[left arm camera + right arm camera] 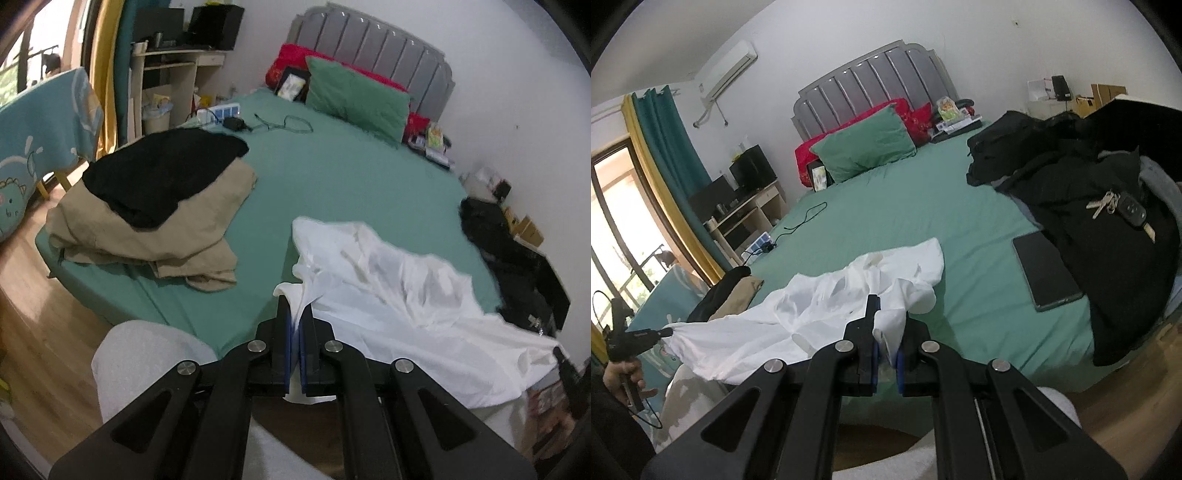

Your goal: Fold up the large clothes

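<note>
White cotton, and lots of it: the white garment (399, 295) sprawls rumpled over the near edge of the green bed (332, 177). The left claw (295, 314) is clenched on one edge, the right claw (888, 325) pinches another. Best move now, I'd say: draw the two claws apart evenly so the cloth goes taut and flat, keeping clear of the tan-and-black pile (155, 206).

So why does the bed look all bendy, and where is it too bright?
Left wrist view: the fisheye lens curves the bed and darkens the corners; the window is washed out, and the floor near the edge is smeared. Right wrist view: the same bending bows the headboard; the glass door glares bright, and the white shirt loses some detail.
</note>
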The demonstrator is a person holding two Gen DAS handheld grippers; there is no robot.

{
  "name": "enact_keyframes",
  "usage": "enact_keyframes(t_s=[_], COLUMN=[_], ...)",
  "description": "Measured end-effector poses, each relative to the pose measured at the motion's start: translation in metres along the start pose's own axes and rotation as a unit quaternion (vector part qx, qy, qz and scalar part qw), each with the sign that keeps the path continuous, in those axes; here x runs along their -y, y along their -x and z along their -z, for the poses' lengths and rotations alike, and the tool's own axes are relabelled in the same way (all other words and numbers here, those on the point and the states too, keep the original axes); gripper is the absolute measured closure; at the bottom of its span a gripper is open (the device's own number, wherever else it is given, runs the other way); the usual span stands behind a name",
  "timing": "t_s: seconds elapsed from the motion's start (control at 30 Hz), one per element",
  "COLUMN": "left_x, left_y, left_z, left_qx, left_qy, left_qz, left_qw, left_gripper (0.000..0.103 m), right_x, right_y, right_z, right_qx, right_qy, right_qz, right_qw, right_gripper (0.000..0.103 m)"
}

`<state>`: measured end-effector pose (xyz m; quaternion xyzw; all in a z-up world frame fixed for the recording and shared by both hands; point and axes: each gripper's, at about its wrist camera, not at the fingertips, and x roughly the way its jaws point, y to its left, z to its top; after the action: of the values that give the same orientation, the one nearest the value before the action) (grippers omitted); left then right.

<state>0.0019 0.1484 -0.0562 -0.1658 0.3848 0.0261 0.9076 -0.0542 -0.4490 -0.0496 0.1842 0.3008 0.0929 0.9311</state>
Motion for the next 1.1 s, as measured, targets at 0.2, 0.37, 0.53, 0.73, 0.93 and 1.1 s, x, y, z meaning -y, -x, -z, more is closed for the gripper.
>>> enact_keyframes(t_s=[0.2, 0.37, 0.53, 0.73, 0.93, 1.1], left_x=[0.011, 0.022, 0.025, 0.022, 0.012, 0.015], left_y=[0.004, -0.018, -0.054, -0.101, -0.144, -0.187], left_z=[-0.018, -0.041, -0.058, -0.074, -0.097, -0.108], left_qx=[0.060, 0.073, 0.064, 0.057, 0.044, 0.016], left_qy=[0.012, 0.032, 0.064, 0.069, 0.087, 0.078], left_qz=[0.019, 0.029, 0.046, 0.041, 0.017, 0.000], left_qw=[0.9979, 0.9964, 0.9948, 0.9951, 0.9951, 0.9969], left_gripper=[0.099, 0.099, 0.099, 0.099, 0.099, 0.099], right_x=[0.008, 0.015, 0.027, 0.034, 0.040, 0.045], right_y=[-0.007, -0.029, -0.044, -0.081, -0.132, -0.179], right_z=[-0.019, -0.036, -0.048, -0.075, -0.094, -0.093], right_qx=[0.021, 0.023, 0.022, 0.023, 0.011, -0.001], right_qy=[0.002, 0.000, -0.006, -0.005, -0.017, -0.039], right_qz=[0.004, 0.002, 0.004, 0.006, 0.011, 0.016], right_qw=[1.000, 1.000, 1.000, 1.000, 1.000, 0.999], right_gripper=[0.096, 0.096, 0.096, 0.096, 0.096, 0.096])
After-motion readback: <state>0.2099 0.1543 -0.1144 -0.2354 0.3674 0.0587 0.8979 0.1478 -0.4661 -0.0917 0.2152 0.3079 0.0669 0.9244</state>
